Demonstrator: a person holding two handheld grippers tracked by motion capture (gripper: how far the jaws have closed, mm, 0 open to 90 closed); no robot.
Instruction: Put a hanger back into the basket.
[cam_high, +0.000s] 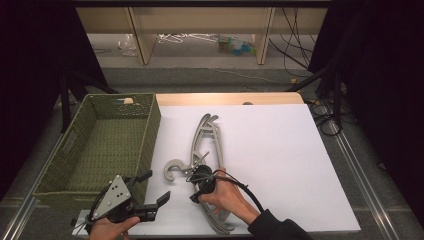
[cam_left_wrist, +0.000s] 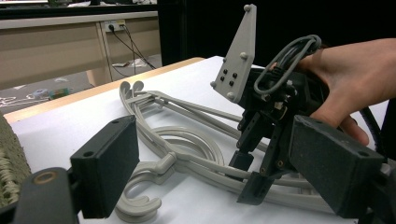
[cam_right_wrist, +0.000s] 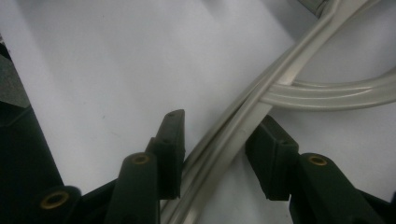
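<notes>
**Right gripper straddling a hanger arm near the desk's front edge**

Near the front edge of the white desk (cam_high: 280, 150), a bundle of grey plastic hangers (cam_high: 207, 145) lay with its long axis running from far to near, hooks (cam_high: 172, 169) curling out to the left toward the green woven basket (cam_high: 85, 160). The right gripper (cam_high: 196, 192) pointed down onto the bundle's near half. Seen from the right gripper view, one hanger arm (cam_right_wrist: 233, 135) ran diagonally between the fingers (cam_right_wrist: 170, 149), which stood part-way closed on either side of it; the left one sat against the plastic, the other looked just shy of it, so a firm pinch was not yet evident. The left gripper (cam_high: 155, 192) hovered over the desk's near left corner, beside the basket, its fingers (cam_left_wrist: 105, 172) spread wide and holding nothing. The right hand (cam_high: 227, 197) was plainly the nearer one, and the grasp probably depended on the fingers closing square across that arm's width.
</notes>
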